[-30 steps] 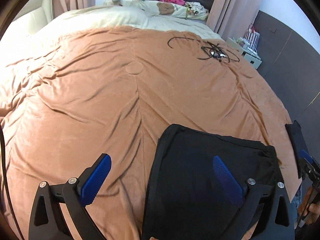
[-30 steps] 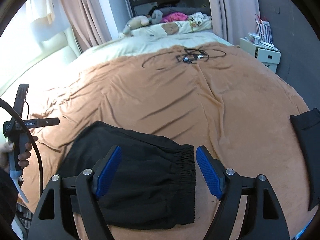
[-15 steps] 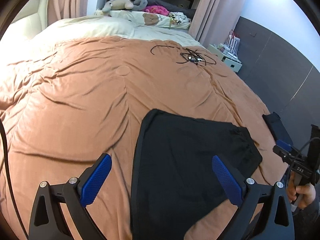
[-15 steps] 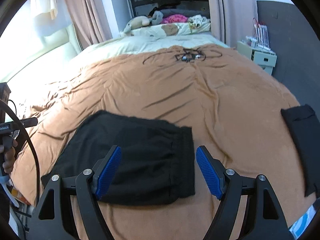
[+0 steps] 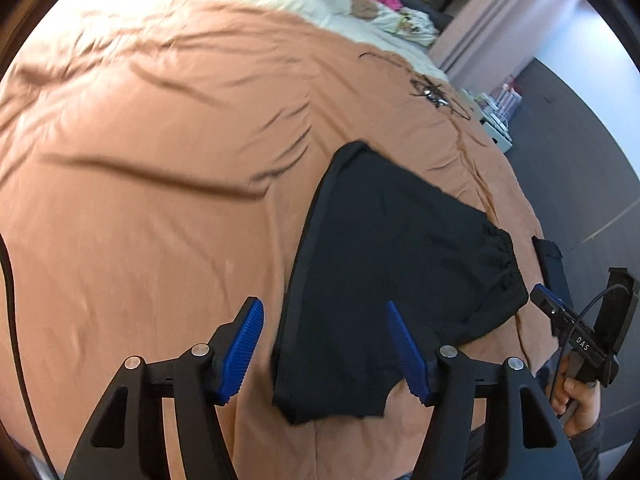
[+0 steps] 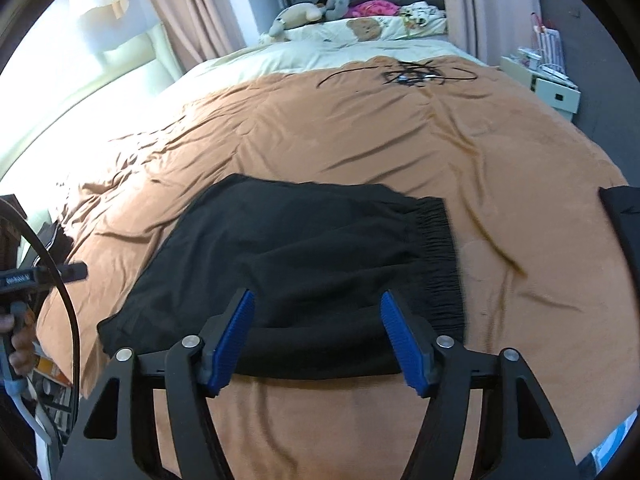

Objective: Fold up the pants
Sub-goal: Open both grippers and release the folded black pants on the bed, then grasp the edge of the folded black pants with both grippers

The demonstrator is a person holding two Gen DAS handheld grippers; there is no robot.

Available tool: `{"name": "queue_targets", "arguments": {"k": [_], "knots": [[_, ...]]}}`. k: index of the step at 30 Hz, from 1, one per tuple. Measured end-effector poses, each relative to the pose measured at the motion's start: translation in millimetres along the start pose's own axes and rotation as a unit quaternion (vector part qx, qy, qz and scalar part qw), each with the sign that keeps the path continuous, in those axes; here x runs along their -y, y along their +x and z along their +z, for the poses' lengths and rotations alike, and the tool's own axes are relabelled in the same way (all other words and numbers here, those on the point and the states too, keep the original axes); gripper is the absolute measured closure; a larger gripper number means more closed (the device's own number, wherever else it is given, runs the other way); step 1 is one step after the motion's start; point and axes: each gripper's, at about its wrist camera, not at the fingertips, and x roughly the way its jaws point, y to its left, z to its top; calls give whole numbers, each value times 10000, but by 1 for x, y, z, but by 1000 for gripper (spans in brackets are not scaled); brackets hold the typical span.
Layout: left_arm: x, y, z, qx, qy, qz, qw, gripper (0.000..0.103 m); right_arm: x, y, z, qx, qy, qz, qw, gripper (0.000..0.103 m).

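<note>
On the near part of the bed, the black pants [image 6: 304, 264] are lying folded flat on the brown blanket [image 6: 360, 140]. We are seeing them as a wide dark slab, with the gathered elastic waistband [image 6: 440, 264] at the right end in the right wrist view and the hemmed leg end at the left.

We are holding the left tongs [image 5: 326, 350] above the leg end. Their blue pads [image 5: 242, 350] are standing apart and the jaws are closing; the hemmed edge of the pants is showing between them, but neither pad is pressing on the cloth.

We are holding the right tongs [image 6: 318, 344] over the near edge of the pants, close to the waistband end. These jaws are closing too, with cloth showing between the pads, which are not gripping it. In the left wrist view the right tongs are also showing at the far right, carried in a hand [image 5: 578, 400].

Farther out, a second piece of dark cloth [image 6: 624, 232] is lying at the right edge of the bed, well apart from the pants. A tangle of black cable [image 6: 408, 74] is resting on the far part of the blanket. Beyond it we are noting a cream sheet [image 6: 304, 58], stuffed toys [image 6: 308, 14] and pink curtains [image 6: 468, 4], with a small white cabinet [image 6: 548, 88] beside the bed.
</note>
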Motion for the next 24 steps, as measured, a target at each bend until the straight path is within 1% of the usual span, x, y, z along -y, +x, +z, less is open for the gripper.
{"name": "queue_targets", "arguments": {"k": [1, 3, 6, 8, 10, 13, 19, 22, 24], "knots": [[-7, 2, -6, -66, -162, -75, 9998, 37, -3, 2, -2, 4, -24, 25, 10000, 40], [-14, 5, -15, -147, -396, -180, 9989, 37, -10, 6, -1, -8, -90, 111, 9999, 44], [-24, 8, -28, -266, -734, -524, 9956, 37, -16, 16, -4, -56, -152, 231, 9996, 48], [-26, 10, -38, -324, -854, -543, 9943, 37, -21, 24, -5, -118, -206, 325, 9992, 48], [-30, 11, -45, -373, -1017, -578, 9924, 37, -24, 30, -6, -153, -245, 426, 9987, 50], [-38, 12, -54, -428, -1280, -609, 9890, 37, -26, 37, -7, -213, -278, 485, 9982, 51], [-42, 20, -67, -602, -1634, -838, 9811, 37, -31, 57, -7, -387, -241, 613, 9971, 52], [-41, 25, -71, -681, -1833, -1031, 9753, 37, -32, 65, -7, -484, -216, 664, 9964, 54], [-38, 27, -73, -690, -1917, -1030, 9736, 37, -33, 69, -8, -537, -212, 681, 9960, 54]]}}
